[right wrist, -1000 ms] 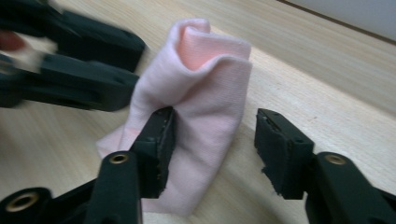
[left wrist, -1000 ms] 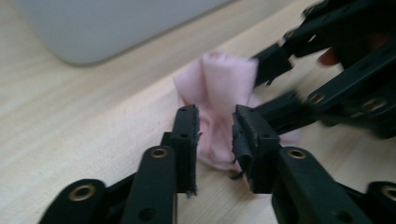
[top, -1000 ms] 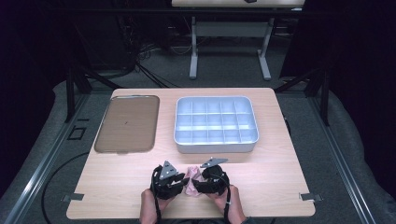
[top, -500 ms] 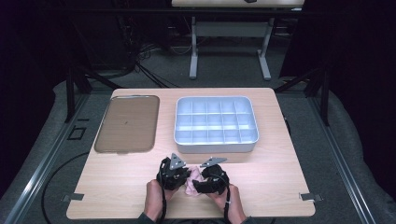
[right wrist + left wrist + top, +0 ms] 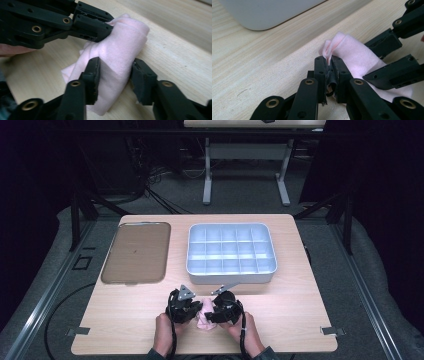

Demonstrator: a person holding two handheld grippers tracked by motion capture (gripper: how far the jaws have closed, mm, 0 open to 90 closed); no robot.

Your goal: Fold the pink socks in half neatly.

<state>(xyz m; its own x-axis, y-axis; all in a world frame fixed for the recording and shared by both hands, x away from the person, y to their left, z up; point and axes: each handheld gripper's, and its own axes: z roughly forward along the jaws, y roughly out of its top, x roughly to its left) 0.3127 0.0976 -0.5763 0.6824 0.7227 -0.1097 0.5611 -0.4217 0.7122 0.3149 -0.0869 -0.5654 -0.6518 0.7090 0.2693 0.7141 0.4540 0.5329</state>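
Pink cloth [image 5: 204, 319] lies bunched on the wooden table [image 5: 280, 320] near its front edge, between our two grippers and well short of the white compartment tray [image 5: 231, 253]. Our left gripper [image 5: 329, 65] pinches a raised fold at one end of the cloth, jaws nearly together after just closing, with a thin ridge of fabric caught between them. Our right gripper [image 5: 113, 75] straddles the thicker rolled middle (its jaws have just been narrowing); both pads sit against the sides of the roll. Left of the compartment tray rests a flat brown tray [image 5: 135, 252]. Our hands [image 5: 162, 332] come in from the table's near edge.
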